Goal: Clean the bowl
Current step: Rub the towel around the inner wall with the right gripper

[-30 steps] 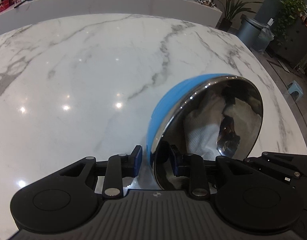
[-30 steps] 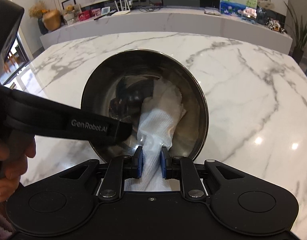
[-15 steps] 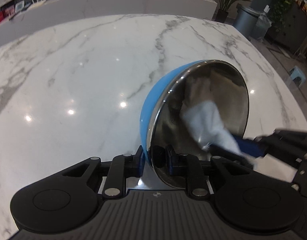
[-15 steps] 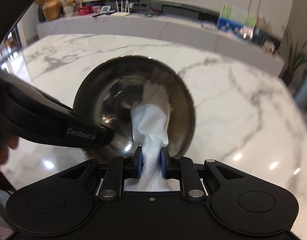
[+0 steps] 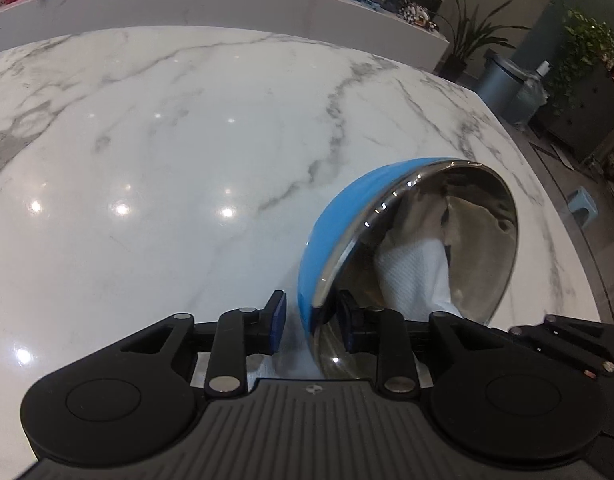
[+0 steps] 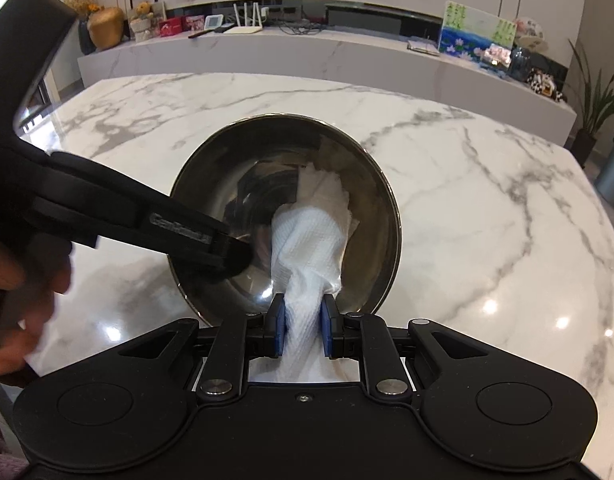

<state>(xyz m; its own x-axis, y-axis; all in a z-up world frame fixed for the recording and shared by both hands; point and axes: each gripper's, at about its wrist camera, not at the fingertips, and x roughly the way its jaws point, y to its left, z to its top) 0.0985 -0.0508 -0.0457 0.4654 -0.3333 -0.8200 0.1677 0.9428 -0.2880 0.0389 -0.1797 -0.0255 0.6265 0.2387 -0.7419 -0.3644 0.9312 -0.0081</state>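
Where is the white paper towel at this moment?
The paper towel is inside the tilted bowl, pinched by the right gripper at the bowl's near rim. In the left wrist view it sits right of the left gripper.

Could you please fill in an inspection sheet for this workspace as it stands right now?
Surface: white marble table, glossy.
Job's things: bowl, blue outside, steel inside, tipped on edge; white paper towel inside it.
Clutter: nothing seen on the table.
Grippers: left gripper straddles the bowl rim, opening, outer pad clear; right gripper shut on the towel.
Cables: wires on the far counter.
Surroundings: plants, bin, stool.
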